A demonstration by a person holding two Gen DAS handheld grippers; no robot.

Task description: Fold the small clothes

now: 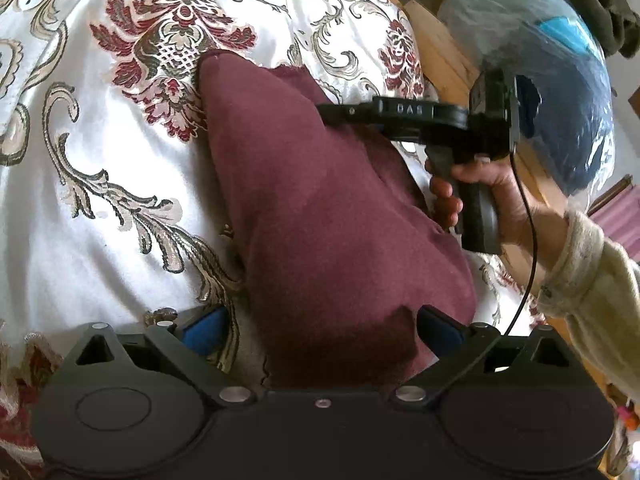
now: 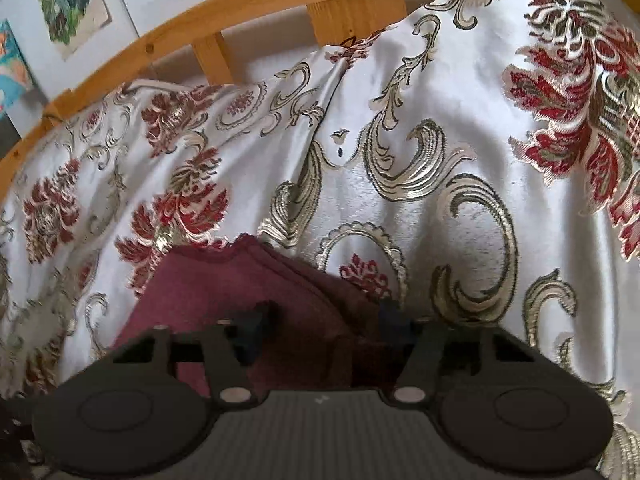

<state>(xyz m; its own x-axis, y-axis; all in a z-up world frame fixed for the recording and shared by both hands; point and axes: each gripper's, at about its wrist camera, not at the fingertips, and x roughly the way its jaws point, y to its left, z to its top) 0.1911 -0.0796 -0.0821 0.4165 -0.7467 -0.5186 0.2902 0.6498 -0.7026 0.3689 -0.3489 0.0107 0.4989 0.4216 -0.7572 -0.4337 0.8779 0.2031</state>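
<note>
A maroon garment (image 1: 320, 216) lies folded lengthwise on the patterned bedspread (image 1: 100, 152). My left gripper (image 1: 320, 332) is open, its blue-padded fingers (image 1: 204, 332) straddling the garment's near end. The right gripper (image 1: 340, 114) shows in the left wrist view, held by a hand over the garment's far right edge. In the right wrist view my right gripper (image 2: 324, 328) is open with the garment (image 2: 240, 284) between and under its fingers.
A wooden bed frame (image 2: 224, 12) runs along the far side, also seen at the bed's right edge (image 1: 444, 48). A plastic bag of blue cloth (image 1: 560, 80) sits at the right. Pictures (image 2: 68, 0) hang on the wall.
</note>
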